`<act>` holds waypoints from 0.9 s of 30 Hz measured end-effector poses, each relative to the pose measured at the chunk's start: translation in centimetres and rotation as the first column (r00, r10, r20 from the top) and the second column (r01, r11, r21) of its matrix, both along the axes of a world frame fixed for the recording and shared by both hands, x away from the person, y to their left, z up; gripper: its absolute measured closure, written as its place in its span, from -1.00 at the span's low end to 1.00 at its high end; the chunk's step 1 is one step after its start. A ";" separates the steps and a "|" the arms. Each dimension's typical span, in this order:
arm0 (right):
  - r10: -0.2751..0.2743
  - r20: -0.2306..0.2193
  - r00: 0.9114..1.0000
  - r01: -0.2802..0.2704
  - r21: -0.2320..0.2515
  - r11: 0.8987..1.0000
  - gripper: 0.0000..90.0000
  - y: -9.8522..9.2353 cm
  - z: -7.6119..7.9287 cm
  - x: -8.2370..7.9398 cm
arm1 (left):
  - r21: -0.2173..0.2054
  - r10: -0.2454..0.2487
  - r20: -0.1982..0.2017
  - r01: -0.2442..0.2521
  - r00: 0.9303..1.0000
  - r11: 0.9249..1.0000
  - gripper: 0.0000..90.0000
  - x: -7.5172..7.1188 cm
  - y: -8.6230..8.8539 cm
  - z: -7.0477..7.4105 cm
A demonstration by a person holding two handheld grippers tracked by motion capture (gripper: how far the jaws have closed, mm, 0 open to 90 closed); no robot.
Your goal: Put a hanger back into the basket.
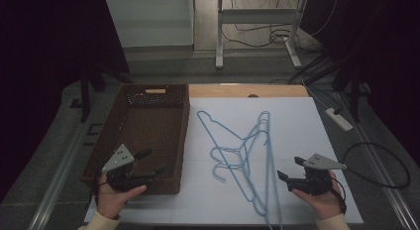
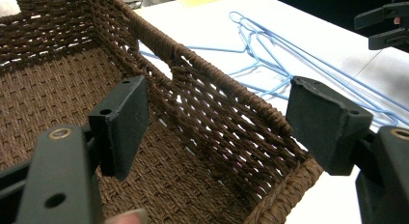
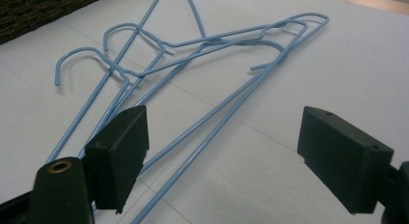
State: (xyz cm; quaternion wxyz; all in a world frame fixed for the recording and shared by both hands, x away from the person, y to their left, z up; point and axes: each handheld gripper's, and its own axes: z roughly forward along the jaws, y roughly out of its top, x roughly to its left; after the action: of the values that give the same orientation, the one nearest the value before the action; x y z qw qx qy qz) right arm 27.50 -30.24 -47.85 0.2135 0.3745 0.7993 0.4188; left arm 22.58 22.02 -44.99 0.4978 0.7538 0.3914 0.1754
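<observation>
Blue wire hangers (image 1: pixel 242 150) lie tangled; with both grippers (image 1: pixel 148 163) (image 1: pixel 288 169) wide and empty, we risk dragging several together.

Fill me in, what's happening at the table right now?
A person holds a gripper in each hand, both open and holding nothing. The left gripper hovers over the near end of the brown woven basket. The right gripper sits beside the tangled blue wire hangers lying on the white table. Nothing is in the basket.
</observation>
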 end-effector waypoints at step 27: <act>0.034 -0.021 0.999 -0.035 -0.001 0.999 -0.47 -0.3 -0.3 0.5 | 0.006 -0.017 -0.025 0.017 1.000 1.000 -0.45 -0.1 -0.3 -0.2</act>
State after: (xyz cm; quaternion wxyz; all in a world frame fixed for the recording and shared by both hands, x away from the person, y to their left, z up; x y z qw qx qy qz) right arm 28.00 -30.55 -48.14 0.1981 0.3649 0.8081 0.4179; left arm 22.52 21.68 -45.16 0.4921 0.7607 0.3906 0.1632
